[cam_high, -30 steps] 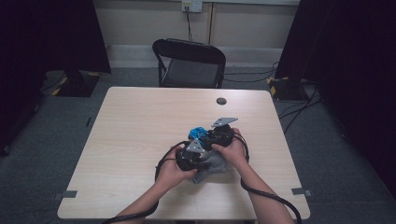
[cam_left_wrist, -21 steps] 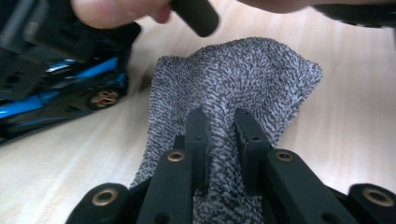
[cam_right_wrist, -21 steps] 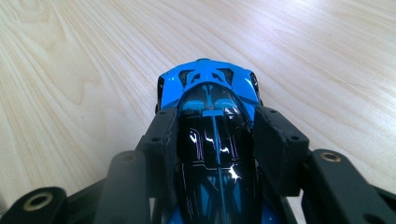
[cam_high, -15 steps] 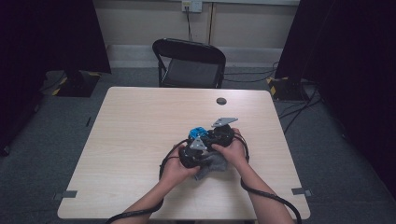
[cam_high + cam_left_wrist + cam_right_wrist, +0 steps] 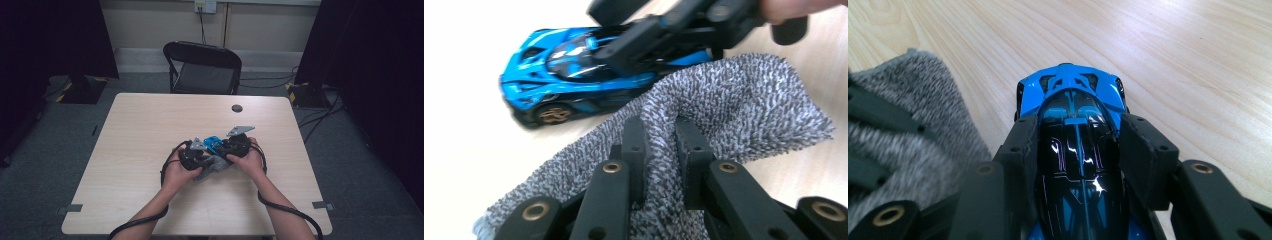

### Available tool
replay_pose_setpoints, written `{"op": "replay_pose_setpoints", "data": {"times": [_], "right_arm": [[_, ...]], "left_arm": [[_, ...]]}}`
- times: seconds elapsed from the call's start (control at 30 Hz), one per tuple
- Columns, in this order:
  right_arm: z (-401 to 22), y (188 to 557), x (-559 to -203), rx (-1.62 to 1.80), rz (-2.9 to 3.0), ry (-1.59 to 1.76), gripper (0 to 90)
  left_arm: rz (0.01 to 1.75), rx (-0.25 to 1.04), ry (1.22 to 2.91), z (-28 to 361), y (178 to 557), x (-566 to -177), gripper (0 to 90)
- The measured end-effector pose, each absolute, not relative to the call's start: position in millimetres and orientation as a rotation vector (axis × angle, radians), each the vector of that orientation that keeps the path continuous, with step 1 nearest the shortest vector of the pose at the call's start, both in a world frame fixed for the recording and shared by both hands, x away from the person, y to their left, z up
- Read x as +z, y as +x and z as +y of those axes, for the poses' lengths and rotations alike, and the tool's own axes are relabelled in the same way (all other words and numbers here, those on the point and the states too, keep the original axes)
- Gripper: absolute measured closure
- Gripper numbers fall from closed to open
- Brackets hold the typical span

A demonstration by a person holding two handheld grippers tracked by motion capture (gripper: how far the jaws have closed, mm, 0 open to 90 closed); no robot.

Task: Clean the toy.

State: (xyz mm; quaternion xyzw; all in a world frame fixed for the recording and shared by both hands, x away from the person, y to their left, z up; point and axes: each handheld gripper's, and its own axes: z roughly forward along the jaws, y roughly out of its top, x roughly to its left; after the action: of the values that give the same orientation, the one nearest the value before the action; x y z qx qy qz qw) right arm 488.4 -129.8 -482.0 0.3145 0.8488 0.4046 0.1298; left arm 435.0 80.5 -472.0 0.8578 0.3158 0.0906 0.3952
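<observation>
We clamp the car [image 5: 1073, 150] by its sides in our right hand-held gripper [image 5: 1075, 150], steadying it on the table [image 5: 150, 130], while our left hand-held gripper [image 5: 659, 150] pinches the cloth [image 5: 734, 110] (probably for wiping).

I see a toy car [image 5: 1075, 150] with a glossy blue and black shell, probably plastic, throwing sharp glints. The cloth [image 5: 724, 105] is grey, nubbly and matt, a rough looped weave. My left gripper [image 5: 660, 145] and right gripper [image 5: 1075, 135] look like matt black plastic. The tabletop [image 5: 1173, 55] is pale wood grain, smooth.
</observation>
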Motion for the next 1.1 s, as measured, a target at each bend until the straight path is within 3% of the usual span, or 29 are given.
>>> {"op": "replay_pose_setpoints", "data": {"times": [0.53,1.1], "right_arm": [[-130,488,-482,1.176,2.467,0.91,51.4],[-129,488,-482,1.17,2.468,0.91,51.4]], "left_arm": [[0.987,0.281,2.104,119,460,-470,77.9],[1.043,0.336,2.076,145,458,-468,77.9]]}}
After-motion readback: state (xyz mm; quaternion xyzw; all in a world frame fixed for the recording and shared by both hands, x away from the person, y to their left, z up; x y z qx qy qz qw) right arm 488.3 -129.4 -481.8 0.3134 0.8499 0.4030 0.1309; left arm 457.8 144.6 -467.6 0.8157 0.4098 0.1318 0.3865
